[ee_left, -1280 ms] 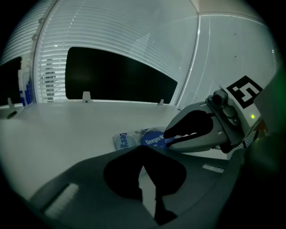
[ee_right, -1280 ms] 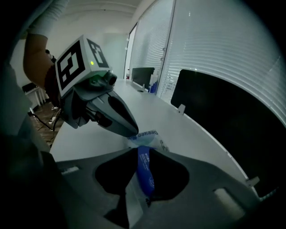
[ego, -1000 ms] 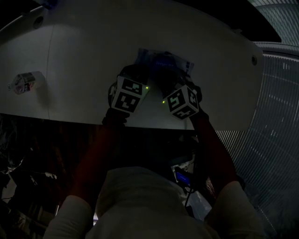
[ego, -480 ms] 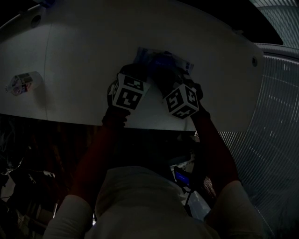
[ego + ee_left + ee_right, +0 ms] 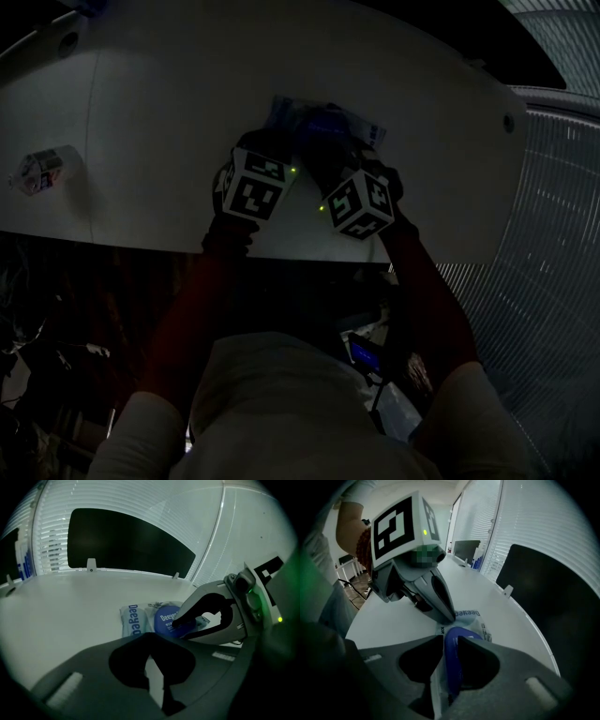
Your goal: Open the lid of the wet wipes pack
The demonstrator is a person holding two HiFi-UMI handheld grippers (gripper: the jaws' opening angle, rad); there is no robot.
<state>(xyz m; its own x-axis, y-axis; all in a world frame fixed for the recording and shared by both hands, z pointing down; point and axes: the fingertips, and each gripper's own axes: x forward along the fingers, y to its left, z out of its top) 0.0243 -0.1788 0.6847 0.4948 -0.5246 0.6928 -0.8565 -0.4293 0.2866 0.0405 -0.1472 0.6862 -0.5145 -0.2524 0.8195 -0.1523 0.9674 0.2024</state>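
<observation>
Pack (image 5: pixel 323 120): on table (image 5: pixel 169 112), toward far edge.
Lid (image 5: pixel 452 641): between right gripper (image 5: pixel 449 660) jaws.
Left gripper (image 5: pixel 448 616): tip at pack's left part.
Small item (image 5: pixel 37 171): table's far left.

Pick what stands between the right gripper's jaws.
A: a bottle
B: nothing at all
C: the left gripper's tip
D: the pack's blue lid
D: the right gripper view shows the blue lid edge-on in the gap between the jaws, with the wet wipes pack just beyond.

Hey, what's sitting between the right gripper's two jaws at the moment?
The right gripper view shows the blue lid of the wet wipes pack standing edge-on there, pinched by the right gripper.
</observation>
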